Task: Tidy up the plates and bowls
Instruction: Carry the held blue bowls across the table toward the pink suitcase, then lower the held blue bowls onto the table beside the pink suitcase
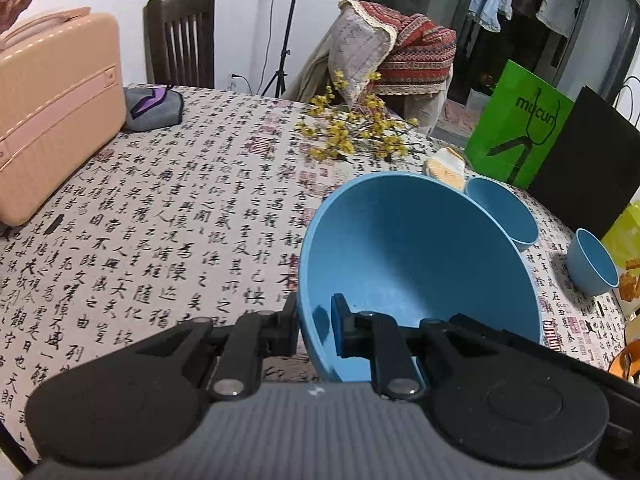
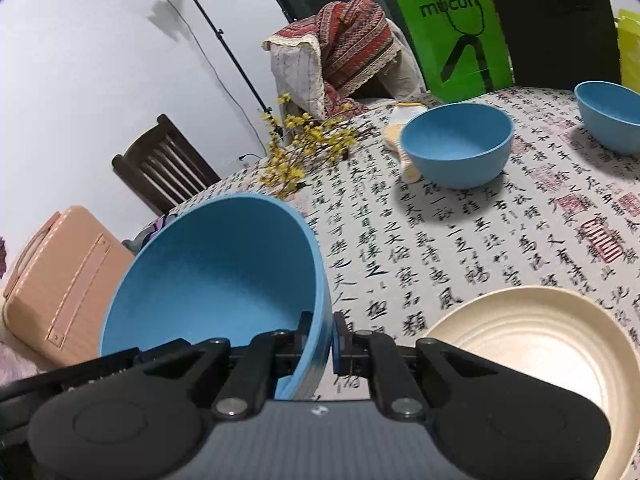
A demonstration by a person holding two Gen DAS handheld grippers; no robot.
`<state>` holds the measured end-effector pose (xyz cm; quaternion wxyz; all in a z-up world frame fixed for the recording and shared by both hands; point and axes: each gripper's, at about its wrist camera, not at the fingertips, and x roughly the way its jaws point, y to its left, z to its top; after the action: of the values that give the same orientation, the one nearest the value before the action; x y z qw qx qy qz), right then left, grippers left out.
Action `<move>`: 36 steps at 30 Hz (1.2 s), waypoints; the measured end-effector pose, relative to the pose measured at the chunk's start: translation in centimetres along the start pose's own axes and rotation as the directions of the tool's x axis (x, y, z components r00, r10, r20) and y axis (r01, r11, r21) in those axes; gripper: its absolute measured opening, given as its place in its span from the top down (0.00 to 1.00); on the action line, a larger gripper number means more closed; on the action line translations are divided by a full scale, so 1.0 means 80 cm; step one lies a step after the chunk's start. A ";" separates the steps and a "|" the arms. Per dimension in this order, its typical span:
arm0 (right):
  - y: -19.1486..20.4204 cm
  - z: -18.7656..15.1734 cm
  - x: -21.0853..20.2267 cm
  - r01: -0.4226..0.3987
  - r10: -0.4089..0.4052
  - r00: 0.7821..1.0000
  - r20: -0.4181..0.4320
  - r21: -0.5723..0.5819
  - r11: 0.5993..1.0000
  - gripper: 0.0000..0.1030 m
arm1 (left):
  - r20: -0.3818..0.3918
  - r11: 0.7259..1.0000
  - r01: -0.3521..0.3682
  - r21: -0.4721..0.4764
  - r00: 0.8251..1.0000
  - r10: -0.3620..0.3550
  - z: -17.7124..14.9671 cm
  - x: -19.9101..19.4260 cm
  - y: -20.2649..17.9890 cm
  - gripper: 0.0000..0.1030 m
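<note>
A large blue bowl [image 1: 420, 264] hangs tilted above the table, its opening toward me. My left gripper [image 1: 314, 322] is shut on its left rim, one pad inside and one outside. In the right wrist view my right gripper [image 2: 322, 334] is shut on the right rim of a tilted blue bowl [image 2: 216, 272]. Whether it is the same bowl I cannot tell. A mid-size blue bowl [image 2: 456, 148] [image 1: 504, 212] and a smaller blue bowl [image 2: 608, 120] [image 1: 592, 264] stand on the table beyond. A cream ribbed plate [image 2: 536, 340] lies near my right gripper.
The table wears a calligraphy-print cloth [image 1: 180, 220]. A peach suitcase [image 1: 52, 112] stands at the left, and yellow flower sprigs [image 1: 352, 128] lie at the far edge. A green bag [image 1: 520, 124] stands at the far right, and a blanket-draped chair [image 2: 344, 48] behind the table.
</note>
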<state>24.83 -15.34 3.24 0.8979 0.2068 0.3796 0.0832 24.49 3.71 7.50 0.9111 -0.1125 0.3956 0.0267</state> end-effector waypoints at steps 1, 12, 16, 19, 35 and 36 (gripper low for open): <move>0.005 -0.003 0.001 -0.002 0.002 1.000 -0.001 -0.005 1.000 0.92 | 0.000 1.000 0.000 -0.003 1.000 0.000 0.000 0.000 0.006 0.84; 0.046 -0.026 0.012 -0.024 0.024 1.000 -0.010 -0.035 0.999 0.91 | 0.003 1.000 -0.002 -0.029 1.000 0.002 -0.003 -0.009 0.056 0.84; 0.058 -0.035 0.019 -0.030 0.029 0.999 -0.018 -0.041 0.999 0.91 | -0.004 0.999 -0.008 -0.041 1.000 0.008 -0.006 -0.009 0.073 0.84; 0.066 -0.040 0.025 -0.035 0.034 0.999 -0.030 -0.043 0.998 0.91 | -0.006 0.999 -0.012 -0.047 1.000 0.012 -0.007 -0.009 0.084 0.84; 0.101 -0.066 0.039 -0.043 0.041 0.998 -0.040 -0.062 0.997 0.91 | -0.018 0.998 -0.015 -0.067 1.000 0.014 -0.016 -0.005 0.129 0.84; 0.103 -0.067 0.039 -0.043 0.041 0.998 -0.039 -0.063 0.997 0.91 | -0.019 0.998 -0.017 -0.068 1.000 0.016 -0.017 -0.005 0.131 0.84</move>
<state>23.24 -5.30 1.40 0.8947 0.1843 0.3893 0.1182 21.80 13.67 4.99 0.9029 -0.1404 0.4037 0.0465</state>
